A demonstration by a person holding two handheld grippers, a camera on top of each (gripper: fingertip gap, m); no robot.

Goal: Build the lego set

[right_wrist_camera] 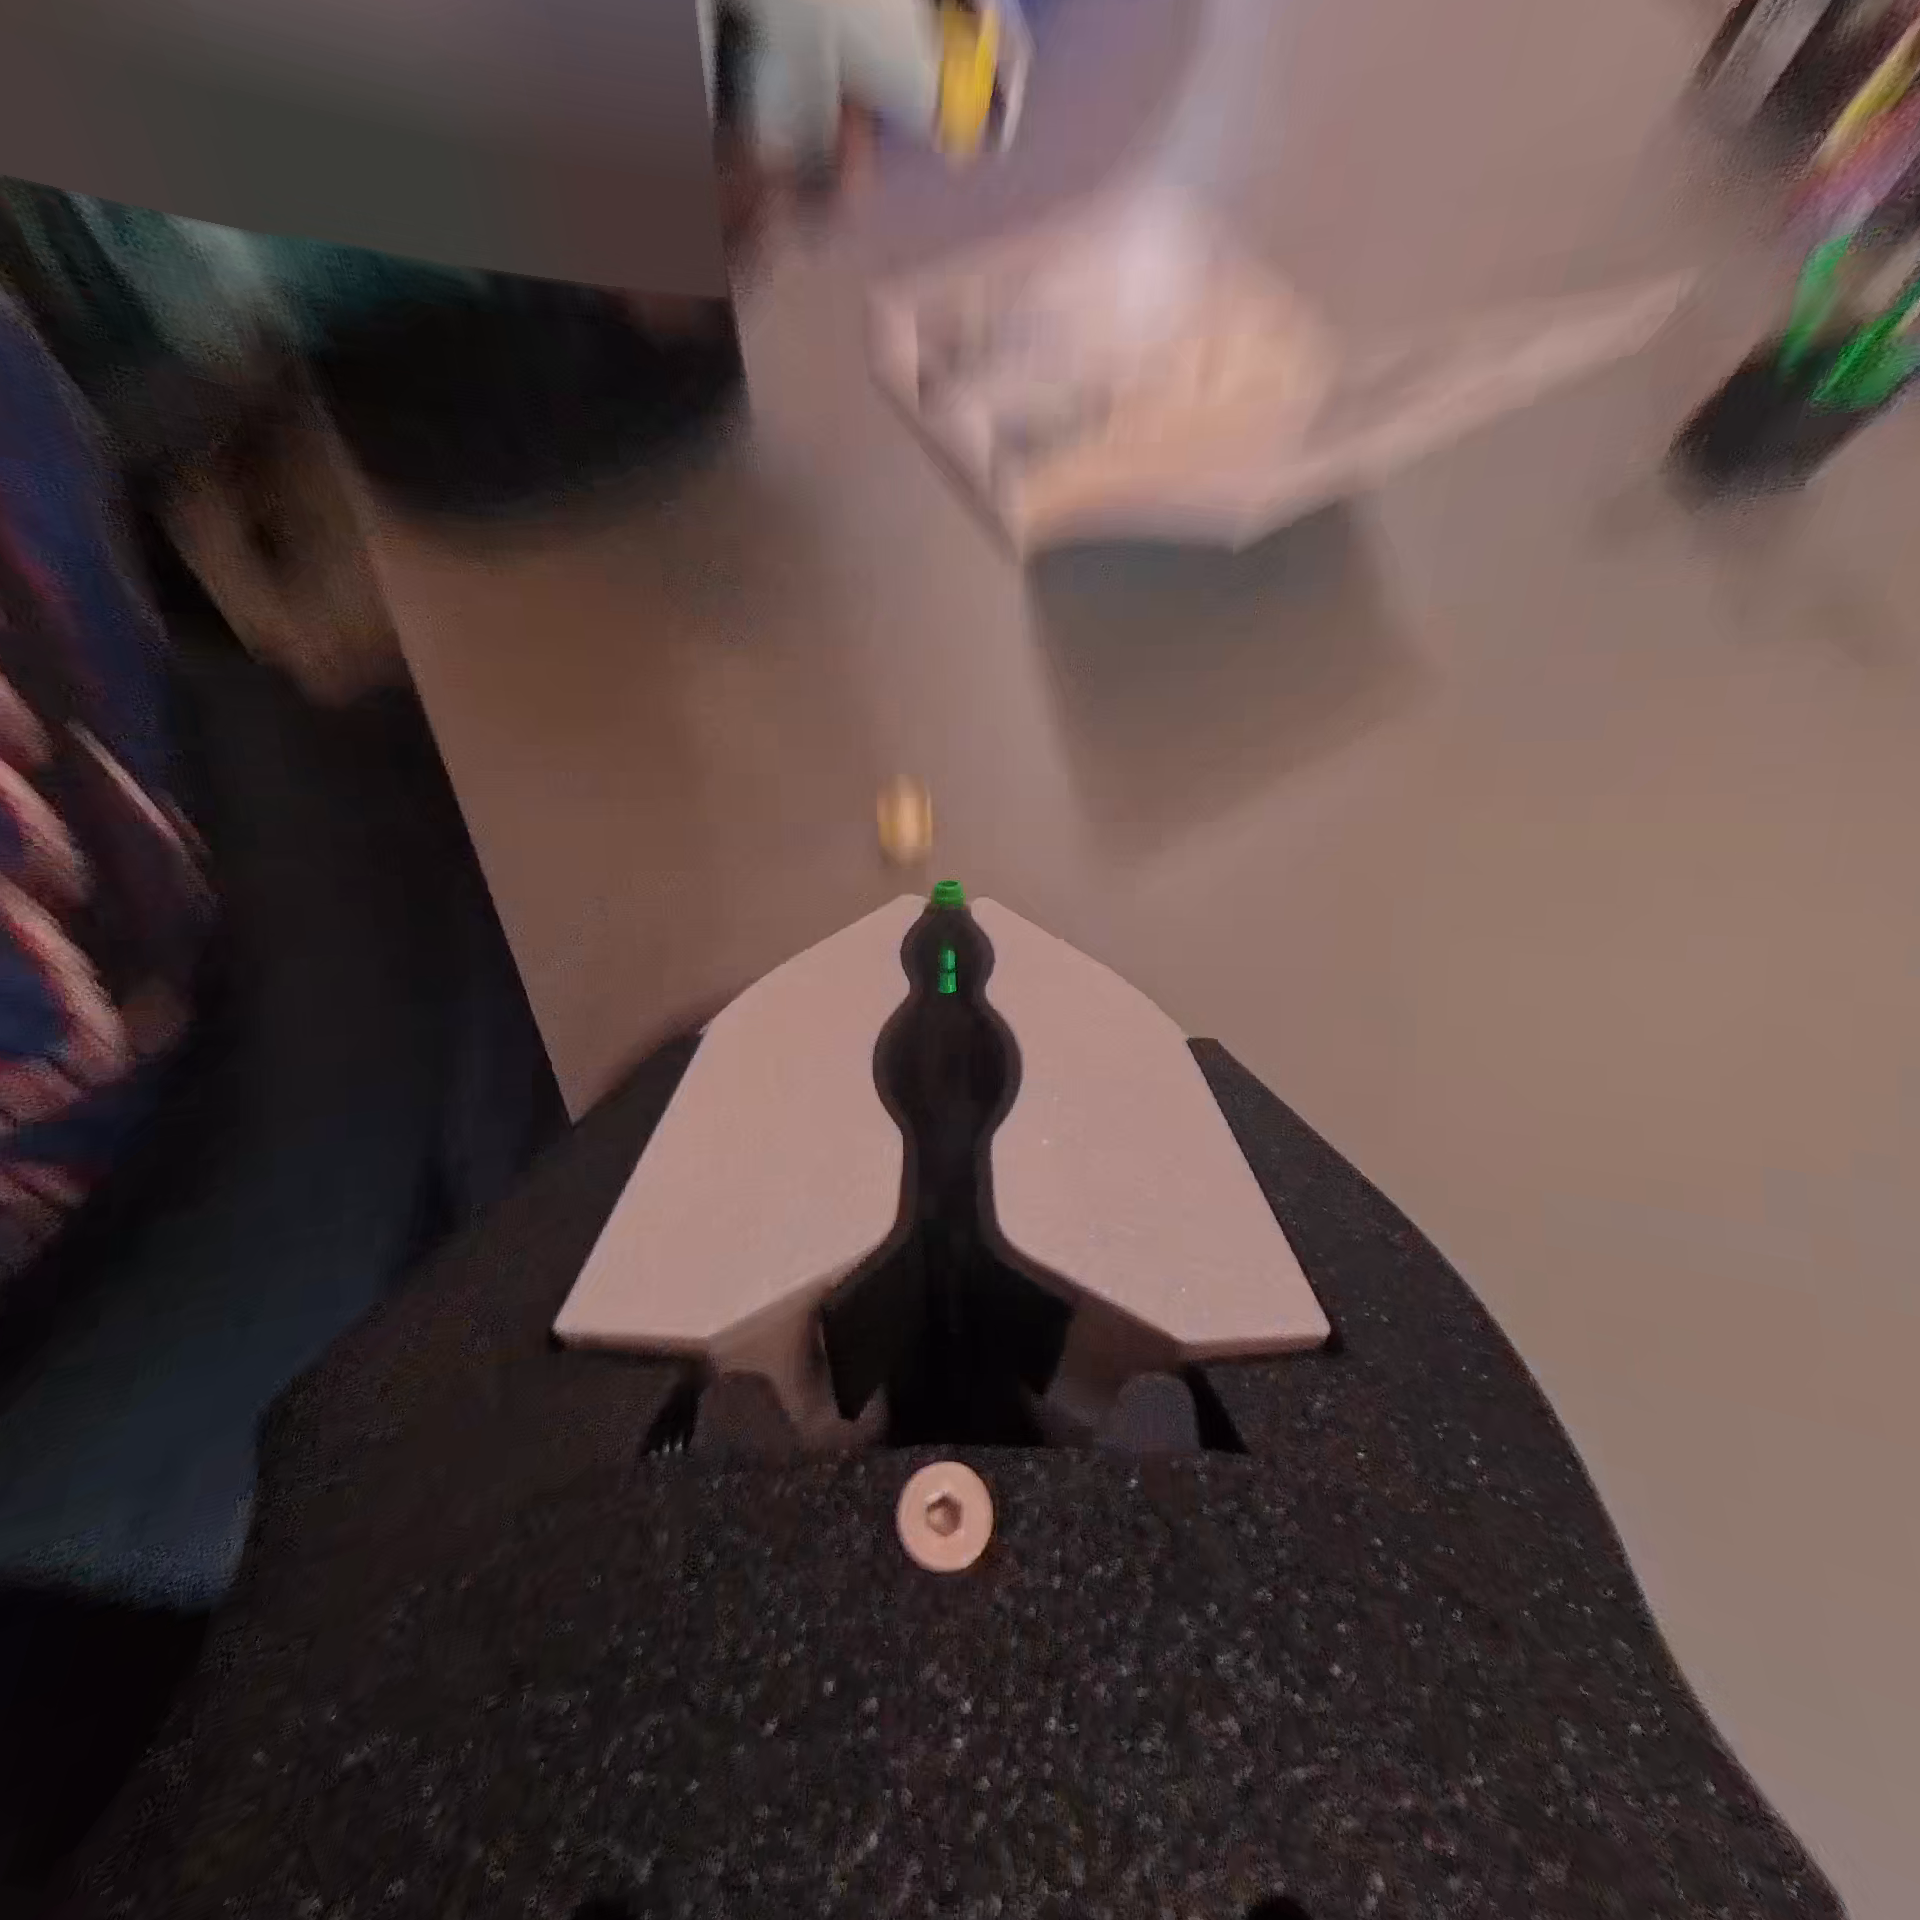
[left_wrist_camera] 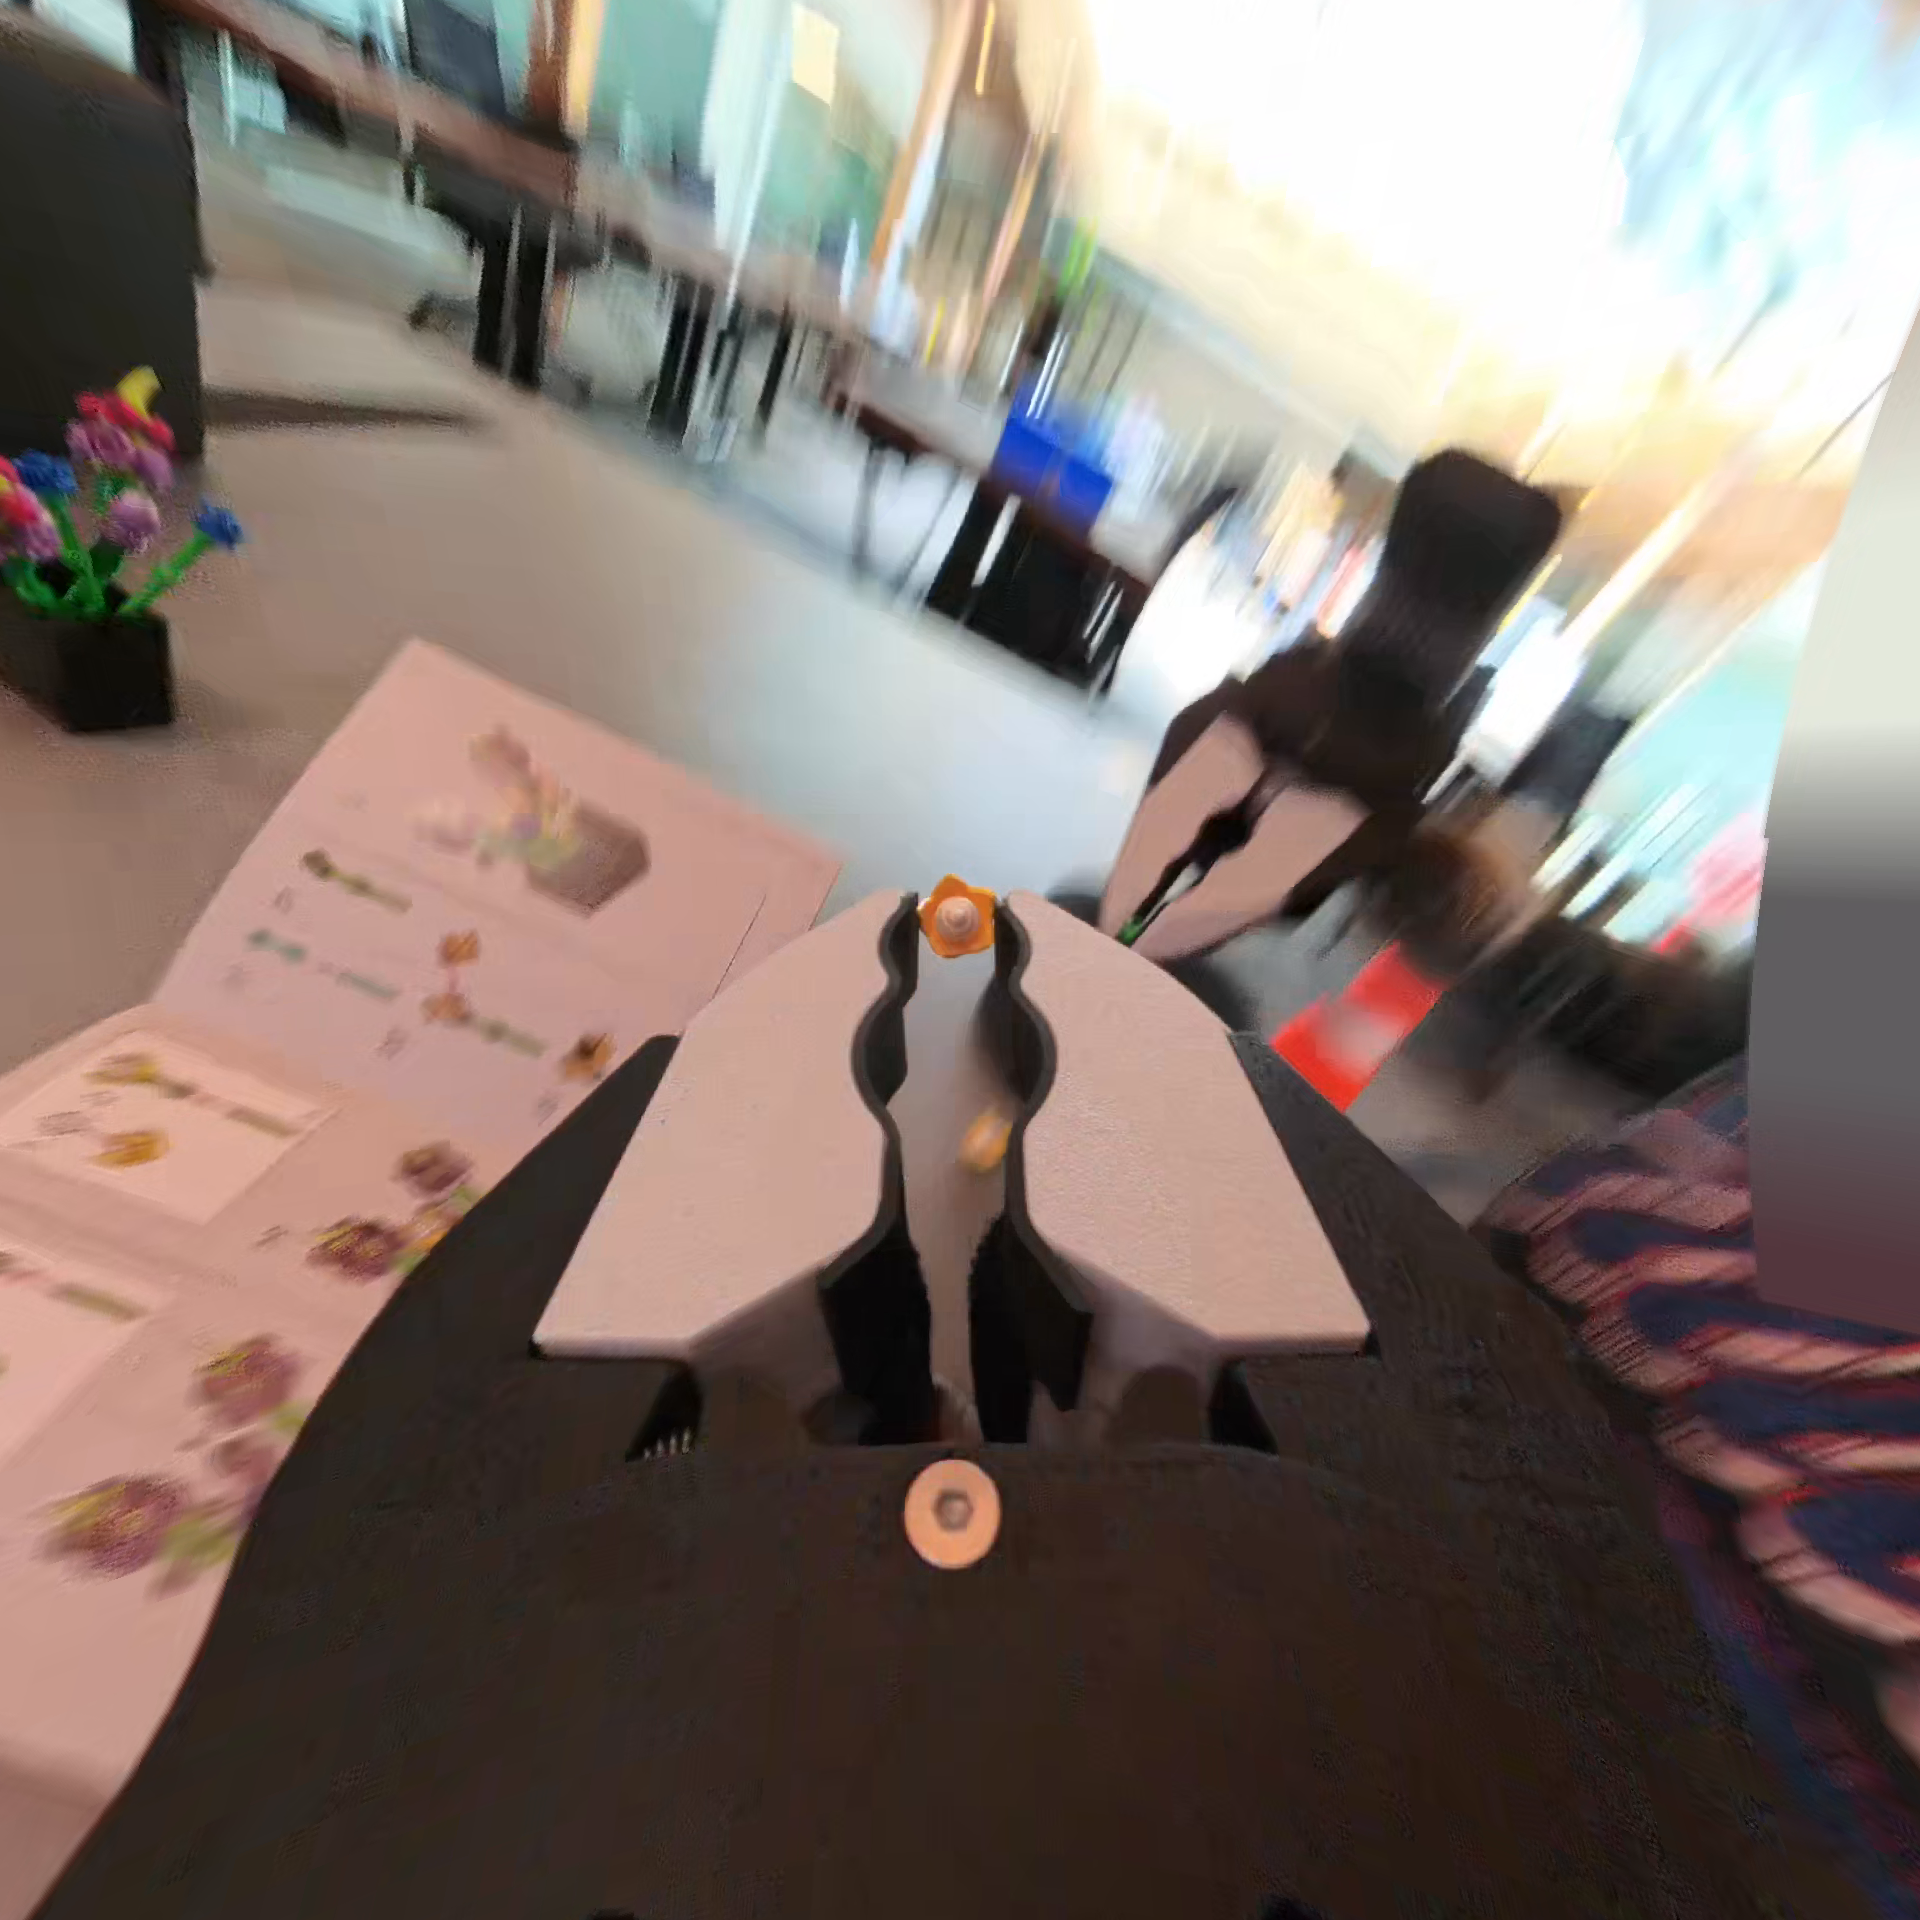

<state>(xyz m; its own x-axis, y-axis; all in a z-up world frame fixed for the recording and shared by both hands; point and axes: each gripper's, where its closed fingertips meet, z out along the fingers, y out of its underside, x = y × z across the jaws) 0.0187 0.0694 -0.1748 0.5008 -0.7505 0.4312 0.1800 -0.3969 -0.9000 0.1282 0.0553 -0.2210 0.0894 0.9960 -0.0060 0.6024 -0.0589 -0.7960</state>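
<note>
While both pieces hang mid-air, progress so far:
Left gripper [left_wrist_camera: 958,928]: clenched on orange flower piece [left_wrist_camera: 954,916].
Right gripper [right_wrist_camera: 945,900]: pinching green stem [right_wrist_camera: 945,894].
Done: flower pot model [left_wrist_camera: 88,566] partly filled.
Left: joining flower to stem, planting it.

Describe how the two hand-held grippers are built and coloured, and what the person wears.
Each hand-held gripper, left and right, has a black, grainy body with one pale round screw in the middle. Its two fingers are flat, pale grey wedges that taper to the tip, with black wavy inner edges. No cables show. The person wears a sleeve striped in blue, red and pink.
</note>
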